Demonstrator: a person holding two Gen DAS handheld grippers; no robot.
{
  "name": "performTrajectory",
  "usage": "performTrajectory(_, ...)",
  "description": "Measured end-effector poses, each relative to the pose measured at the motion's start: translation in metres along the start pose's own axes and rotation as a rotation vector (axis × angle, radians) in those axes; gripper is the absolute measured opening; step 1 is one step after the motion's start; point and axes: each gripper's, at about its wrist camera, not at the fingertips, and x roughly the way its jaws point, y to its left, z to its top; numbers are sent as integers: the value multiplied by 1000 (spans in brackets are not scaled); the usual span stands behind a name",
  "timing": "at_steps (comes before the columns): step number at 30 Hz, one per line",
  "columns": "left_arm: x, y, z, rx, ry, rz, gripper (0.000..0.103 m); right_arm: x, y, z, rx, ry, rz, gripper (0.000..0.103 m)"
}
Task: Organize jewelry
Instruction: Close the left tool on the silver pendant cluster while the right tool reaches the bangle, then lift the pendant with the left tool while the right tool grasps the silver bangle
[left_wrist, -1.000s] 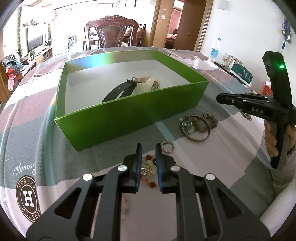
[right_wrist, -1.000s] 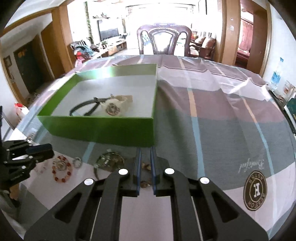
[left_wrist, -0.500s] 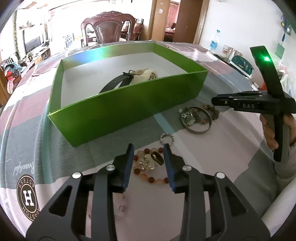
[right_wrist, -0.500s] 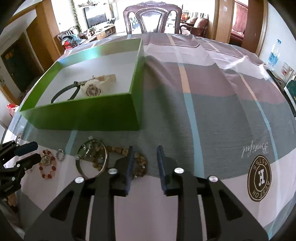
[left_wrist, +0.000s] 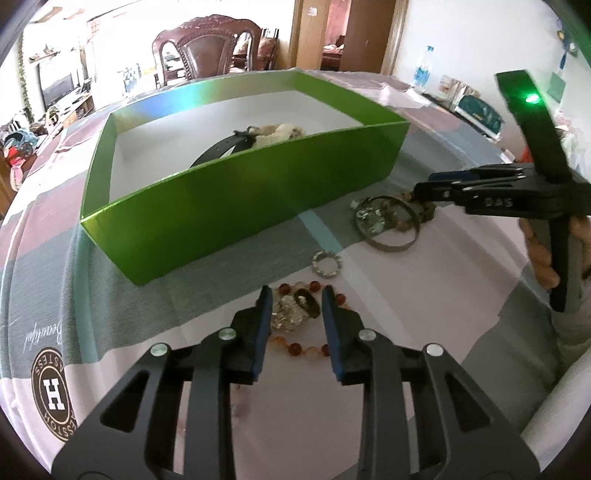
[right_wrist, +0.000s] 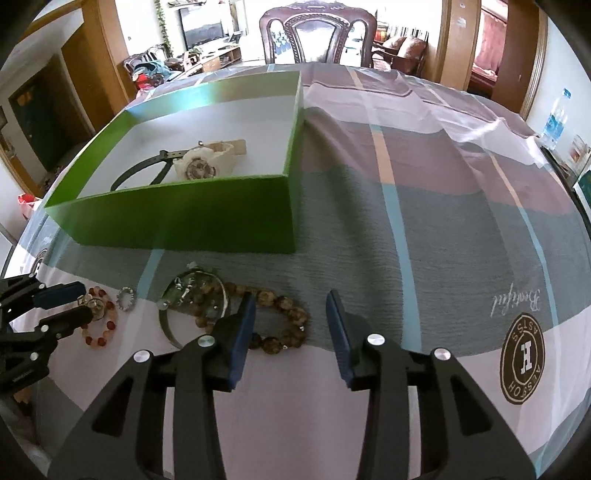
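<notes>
A green box (left_wrist: 240, 206) (right_wrist: 184, 225) holds a cream watch (left_wrist: 273, 133) (right_wrist: 199, 166) and a black strap (left_wrist: 221, 147). In front of it lie a red bead bracelet (left_wrist: 310, 347) (right_wrist: 98, 325) with a silver charm (left_wrist: 288, 314), a small silver ring (left_wrist: 327, 264) (right_wrist: 125, 297), a metal bangle (left_wrist: 388, 229) (right_wrist: 195, 302) and a brown bead bracelet (right_wrist: 284, 302). My left gripper (left_wrist: 295, 299) (right_wrist: 83, 301) straddles the charm, jaws closing, pads clear of it. My right gripper (right_wrist: 291, 299) (left_wrist: 424, 188) is opening over the brown bracelet, not pressing it.
A striped tablecloth with a round H logo (left_wrist: 51, 391) (right_wrist: 522, 358) covers the table. A carved wooden chair (right_wrist: 314, 33) stands at the far edge. A water bottle (left_wrist: 423, 72) (right_wrist: 554, 118) is at the right. A hand (left_wrist: 539, 254) holds the right gripper.
Both grippers went from shut to apart. The left one narrowed slightly over the last half second around the charm. Both views tipped down and closer to the jewelry.
</notes>
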Motion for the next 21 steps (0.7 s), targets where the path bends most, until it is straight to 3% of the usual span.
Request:
performTrajectory(13,1,2,0,-6,6,24,22,-5,22,-2,-84,-27,83,38)
performTrajectory(16,2,2,0,-5,9,23,23,-2,28,-4,-107,-18,94,28)
performTrajectory(18,2,2,0,-4,9,23,23,3,33,-5,-124,0,91,12)
performTrajectory(21,2,2,0,-5,9,24,23,4,38,-8,-148,-1,82,7)
